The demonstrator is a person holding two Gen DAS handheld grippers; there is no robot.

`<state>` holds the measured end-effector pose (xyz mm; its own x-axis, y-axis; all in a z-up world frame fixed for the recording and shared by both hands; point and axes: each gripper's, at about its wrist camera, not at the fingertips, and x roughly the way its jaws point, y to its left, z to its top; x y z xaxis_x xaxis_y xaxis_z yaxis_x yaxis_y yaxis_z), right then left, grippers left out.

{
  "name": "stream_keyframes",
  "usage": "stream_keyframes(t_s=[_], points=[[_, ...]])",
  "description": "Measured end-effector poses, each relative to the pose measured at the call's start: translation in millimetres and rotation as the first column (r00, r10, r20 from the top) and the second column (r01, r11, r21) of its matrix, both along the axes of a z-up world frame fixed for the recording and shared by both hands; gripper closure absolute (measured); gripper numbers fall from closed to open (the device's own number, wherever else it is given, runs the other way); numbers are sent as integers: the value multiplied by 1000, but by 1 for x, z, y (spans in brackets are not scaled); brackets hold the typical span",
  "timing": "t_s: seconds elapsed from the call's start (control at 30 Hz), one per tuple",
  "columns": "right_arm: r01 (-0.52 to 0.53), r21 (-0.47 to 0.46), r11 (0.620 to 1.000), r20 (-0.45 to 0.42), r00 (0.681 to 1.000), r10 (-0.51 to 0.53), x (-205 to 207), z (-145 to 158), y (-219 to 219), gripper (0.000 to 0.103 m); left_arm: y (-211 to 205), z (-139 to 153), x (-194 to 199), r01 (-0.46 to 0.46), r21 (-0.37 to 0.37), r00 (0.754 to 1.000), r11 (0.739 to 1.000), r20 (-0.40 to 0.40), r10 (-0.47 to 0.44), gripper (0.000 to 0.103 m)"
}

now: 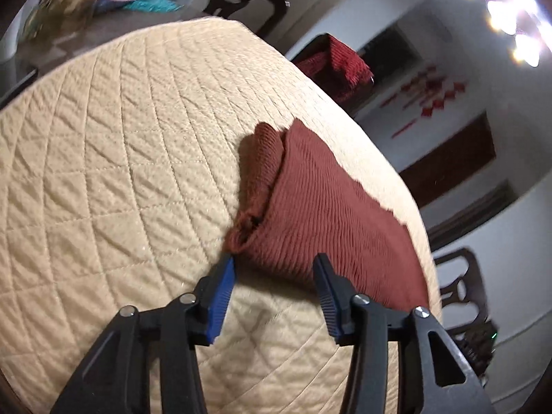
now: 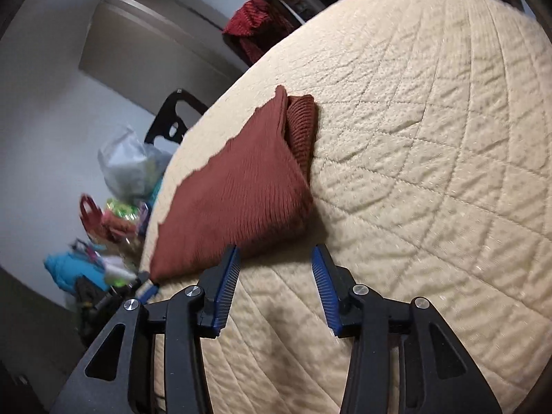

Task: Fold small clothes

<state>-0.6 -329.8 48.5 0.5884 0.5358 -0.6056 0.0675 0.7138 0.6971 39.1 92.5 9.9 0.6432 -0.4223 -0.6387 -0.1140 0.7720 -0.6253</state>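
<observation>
A small rust-brown ribbed knit garment (image 1: 321, 200) lies folded on the beige quilted cover (image 1: 120, 138), near its edge. A folded-in part sticks out along one side of it. My left gripper (image 1: 276, 258) is open just at the garment's near edge, blue pads apart, one fingertip (image 1: 229, 265) beside the bunched corner. In the right wrist view the same garment (image 2: 238, 193) lies flat, and my right gripper (image 2: 276, 247) is open at its near side, with only the cover (image 2: 431, 172) between the pads. Nothing is gripped by either one.
A dark chair with red cloth (image 1: 339, 65) stands past the cover's far edge, and another dark chair (image 1: 462, 286) to the right. Bags and colourful clutter (image 2: 114, 214) lie off the cover's left side in the right wrist view. A plastic bag (image 2: 127, 165) sits near a chair.
</observation>
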Motion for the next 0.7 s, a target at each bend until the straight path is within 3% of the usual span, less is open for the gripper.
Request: stream_keyframes(t_s=[0.13, 0.37, 0.4, 0.47, 0.7], points=[[23, 61, 998, -11, 1000, -22, 14, -2, -3, 59, -3, -1, 9, -35, -8, 999, 999, 3, 35, 52], [41, 38, 998, -20, 999, -41, 29, -1, 2, 59, -10, -1, 18, -53, 42, 998, 998, 22, 52, 54], [36, 30, 999, -18, 999, -36, 30, -1, 3, 61, -12, 0, 20, -55, 57, 998, 997, 24, 54, 58], [22, 4, 1000, -30, 999, -22, 34, -2, 8, 80, -15, -2, 25, -41, 74, 999, 996, 19, 40, 68], [-4, 4, 1000, 2, 1000, 4, 25, 8, 4, 85, -6, 8, 9, -9, 69, 999, 998, 45, 5, 91]])
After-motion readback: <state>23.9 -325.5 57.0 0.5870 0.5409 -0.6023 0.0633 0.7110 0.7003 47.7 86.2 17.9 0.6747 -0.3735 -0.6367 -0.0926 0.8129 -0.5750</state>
